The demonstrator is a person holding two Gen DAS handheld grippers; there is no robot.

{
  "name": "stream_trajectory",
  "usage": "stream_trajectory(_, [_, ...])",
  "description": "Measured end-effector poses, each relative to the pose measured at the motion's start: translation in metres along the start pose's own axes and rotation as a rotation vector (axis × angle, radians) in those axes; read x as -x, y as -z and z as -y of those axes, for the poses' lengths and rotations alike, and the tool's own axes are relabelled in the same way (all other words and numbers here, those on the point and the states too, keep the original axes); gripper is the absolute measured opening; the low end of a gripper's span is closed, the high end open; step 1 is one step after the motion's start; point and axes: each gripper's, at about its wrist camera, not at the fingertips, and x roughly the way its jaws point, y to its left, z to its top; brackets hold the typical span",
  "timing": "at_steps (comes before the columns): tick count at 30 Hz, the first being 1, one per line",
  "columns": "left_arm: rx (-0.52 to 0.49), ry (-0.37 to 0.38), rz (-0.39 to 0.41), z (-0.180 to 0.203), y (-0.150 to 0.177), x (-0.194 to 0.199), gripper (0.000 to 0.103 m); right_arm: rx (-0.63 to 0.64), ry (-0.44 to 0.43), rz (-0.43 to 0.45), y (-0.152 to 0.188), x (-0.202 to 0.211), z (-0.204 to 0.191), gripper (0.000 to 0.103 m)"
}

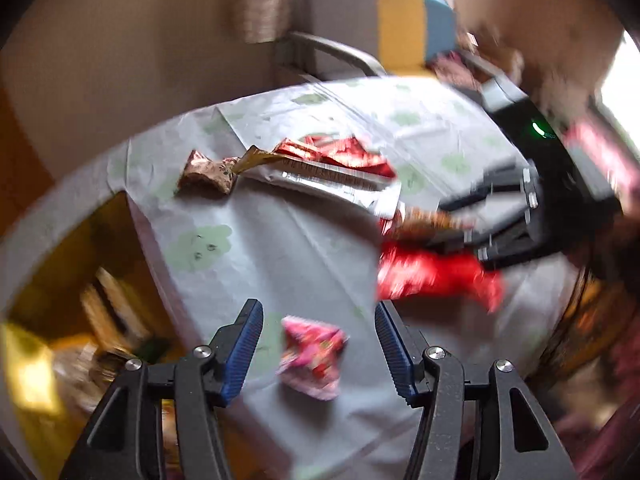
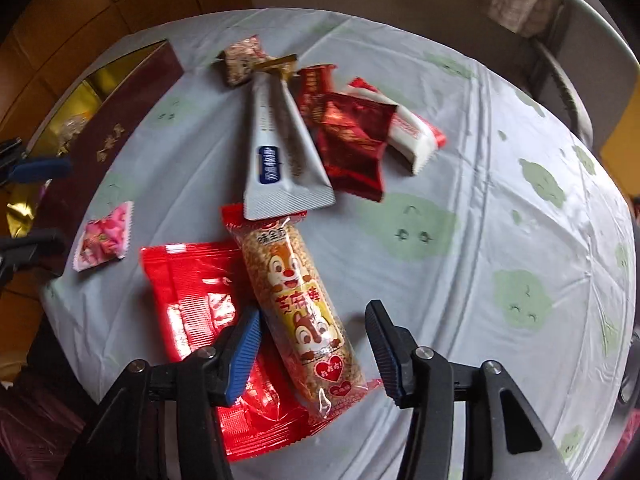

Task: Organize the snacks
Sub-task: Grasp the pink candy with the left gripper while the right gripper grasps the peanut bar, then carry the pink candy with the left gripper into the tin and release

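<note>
Your right gripper (image 2: 312,330) gapes wide astride the glossy, tube-shaped sesame stick (image 2: 298,300), grasping nothing. Flat red foil packet (image 2: 188,292) lies under it at 9 o'clock. Your left gripper (image 1: 319,330), equally wide, brackets a crinkled pink candy (image 1: 312,354). Beyond, at 12, a tapered silver pouch (image 2: 276,148) on the wrinkled tablecloth (image 2: 500,208).

The surface (image 2: 500,200), clothed in pale fabric with green blotches, carries a pink candy packet (image 2: 103,237) at left, a flat red packet (image 2: 188,292) near, and a silver sachet (image 2: 280,148) farther off.
</note>
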Motion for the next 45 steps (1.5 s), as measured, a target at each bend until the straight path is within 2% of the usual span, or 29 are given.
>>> stream_trajectory(3, [-0.053, 0.023, -0.071, 0.006, 0.003, -0.007, 0.059, -0.054, 0.034, -0.004, 0.0, 0.0, 0.011, 0.042])
stream_trajectory(5, [-0.083, 0.012, -0.14, 0.011, 0.004, -0.019, 0.049, -0.053, 0.031, -0.006, 0.0, 0.0, 0.012, 0.042])
stream_trajectory(6, [-0.097, -0.003, -0.176, 0.015, 0.004, -0.027, 0.041, -0.047, 0.031, -0.003, 0.0, 0.001, 0.01, 0.043])
stream_trajectory(8, [-0.125, -0.019, -0.227, 0.02, 0.005, -0.04, 0.039, -0.034, 0.029, 0.003, -0.001, 0.002, 0.006, 0.043])
stream_trajectory(10, [-0.145, -0.06, -0.272, 0.02, 0.004, -0.051, 0.031, -0.029, 0.015, 0.006, -0.002, 0.003, 0.003, 0.043])
stream_trajectory(16, [-0.166, -0.07, -0.323, 0.018, 0.001, -0.064, 0.032, -0.013, 0.022, -0.019, -0.007, -0.005, 0.005, 0.043])
stream_trajectory(19, [-0.154, -0.061, -0.306, 0.017, 0.002, -0.064, 0.029, 0.011, 0.032, -0.024, -0.006, -0.01, 0.001, 0.039])
stream_trajectory(20, [-0.136, -0.05, -0.295, 0.014, 0.002, -0.064, 0.028, 0.017, 0.027, -0.02, -0.006, -0.009, -0.001, 0.031])
stream_trajectory(22, [-0.056, 0.04, -0.252, 0.003, 0.004, -0.055, 0.026, 0.023, 0.036, -0.018, -0.007, -0.01, -0.004, 0.03])
stream_trajectory(23, [-0.006, 0.101, -0.216, -0.001, 0.005, -0.049, 0.026, 0.02, 0.031, -0.019, -0.006, -0.009, -0.003, 0.03])
stream_trajectory(28, [0.165, 0.257, -0.027, -0.013, 0.003, -0.015, 0.026, -0.004, 0.012, -0.028, -0.007, -0.008, 0.001, 0.03])
stream_trajectory(31, [0.252, 0.266, 0.091, -0.03, -0.002, 0.017, 0.026, -0.016, 0.006, -0.031, -0.004, -0.007, 0.008, 0.03])
stream_trajectory(34, [0.346, 0.171, 0.203, -0.065, 0.0, 0.055, 0.026, -0.005, 0.019, -0.031, -0.006, -0.007, 0.008, 0.03])
stream_trajectory(38, [0.487, -0.044, 0.271, -0.126, 0.015, 0.087, 0.026, 0.002, 0.028, -0.028, -0.006, -0.011, 0.004, 0.03])
stream_trajectory(42, [0.645, -0.149, 0.23, -0.175, 0.033, 0.076, 0.027, 0.007, 0.042, -0.022, -0.004, -0.012, -0.001, 0.03])
stream_trajectory(45, [0.676, -0.184, 0.194, -0.191, 0.04, 0.059, 0.029, 0.008, 0.051, -0.019, -0.003, -0.011, -0.003, 0.03])
